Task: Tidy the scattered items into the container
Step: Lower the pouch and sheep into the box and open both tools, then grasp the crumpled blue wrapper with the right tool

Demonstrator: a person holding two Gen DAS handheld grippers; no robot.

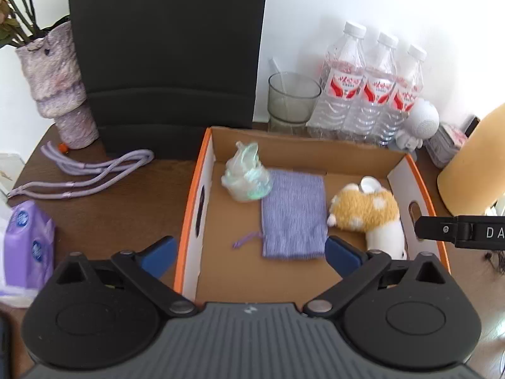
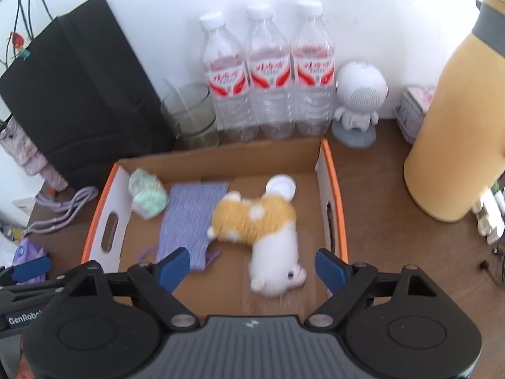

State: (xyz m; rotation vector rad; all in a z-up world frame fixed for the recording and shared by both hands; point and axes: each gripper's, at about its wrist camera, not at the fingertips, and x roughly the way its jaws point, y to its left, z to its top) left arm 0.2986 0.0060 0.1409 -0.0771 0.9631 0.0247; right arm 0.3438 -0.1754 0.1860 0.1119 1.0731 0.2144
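The cardboard box (image 1: 315,151), orange-edged with cut-out handles, sits on a dark wooden table (image 1: 104,208). Inside it lie four items: a crumpled plastic bag (image 1: 247,173) in the far left corner, a purple knit pouch (image 1: 295,214) flat on the floor at centre, a yellow and white plush toy (image 1: 369,214) to the right of the pouch, and a small white lid (image 1: 371,184) just behind the plush.

The left gripper (image 1: 251,251) stands over the near edge of the box with its blue pads spread wide; nothing sits between them and they grip nothing. One pad is outside the left wall, the other above the box floor near the pouch's corner.

The right gripper (image 2: 252,268) is likewise open wide and empty, its pads flanking the plush's head without touching it.

The left wrist view alone shows a purple cord (image 1: 85,170) and a purple tissue pack (image 1: 26,246) still lying on the table to the left of the box. The right wrist view shows these only partly at its left margin, but gives the plush's face and the white robot figure (image 2: 359,98) in full, along with the upper part of a yellow flask (image 2: 454,120).

Both views show three water bottles (image 2: 268,72), a glass (image 2: 191,113) and a black bag (image 1: 167,57) behind the box.
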